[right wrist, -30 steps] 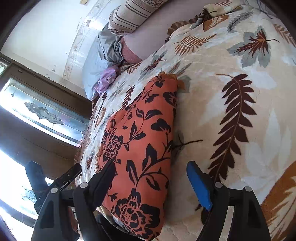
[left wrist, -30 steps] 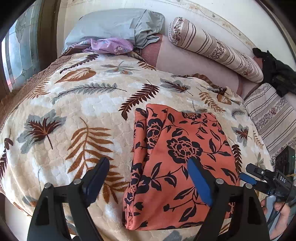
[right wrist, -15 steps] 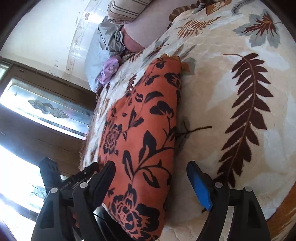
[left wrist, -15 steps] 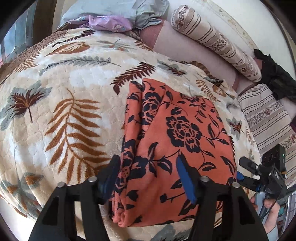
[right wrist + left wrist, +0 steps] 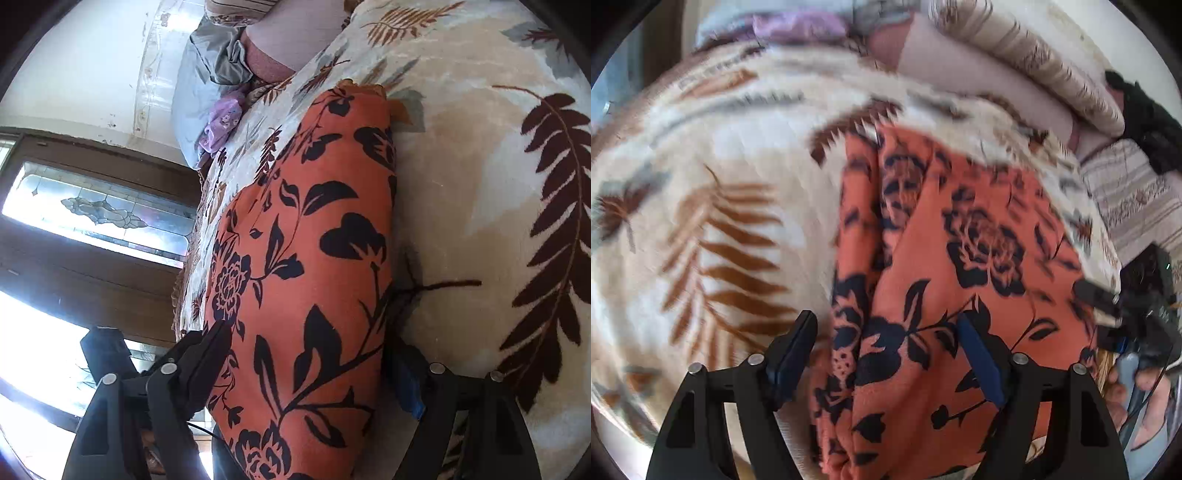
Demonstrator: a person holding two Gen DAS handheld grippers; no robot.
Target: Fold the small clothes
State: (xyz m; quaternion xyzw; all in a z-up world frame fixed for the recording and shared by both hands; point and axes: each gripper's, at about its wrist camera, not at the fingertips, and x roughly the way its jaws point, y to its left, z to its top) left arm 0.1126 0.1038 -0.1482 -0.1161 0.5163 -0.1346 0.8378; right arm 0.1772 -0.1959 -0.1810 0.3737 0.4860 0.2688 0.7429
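Observation:
An orange garment with black flowers (image 5: 960, 280) lies folded on the leaf-patterned blanket (image 5: 720, 206). My left gripper (image 5: 886, 354) is open and straddles the garment's near left corner, one finger over the blanket, the other over the cloth. In the right wrist view the same garment (image 5: 314, 266) runs away from me. My right gripper (image 5: 310, 365) is open, its fingers on either side of the garment's near right end. The right gripper also shows in the left wrist view (image 5: 1126, 314) at the garment's right edge.
A striped bolster (image 5: 1034, 62), a grey pillow (image 5: 207, 74) and a purple cloth (image 5: 221, 122) lie at the head of the bed. A dark garment (image 5: 1148, 118) sits at the far right. A stained-glass window (image 5: 99, 218) is beside the bed.
Both grippers have moved forward and down onto the garment's near end, so the cloth now fills the space between their open fingers. The left view is blurred by motion.

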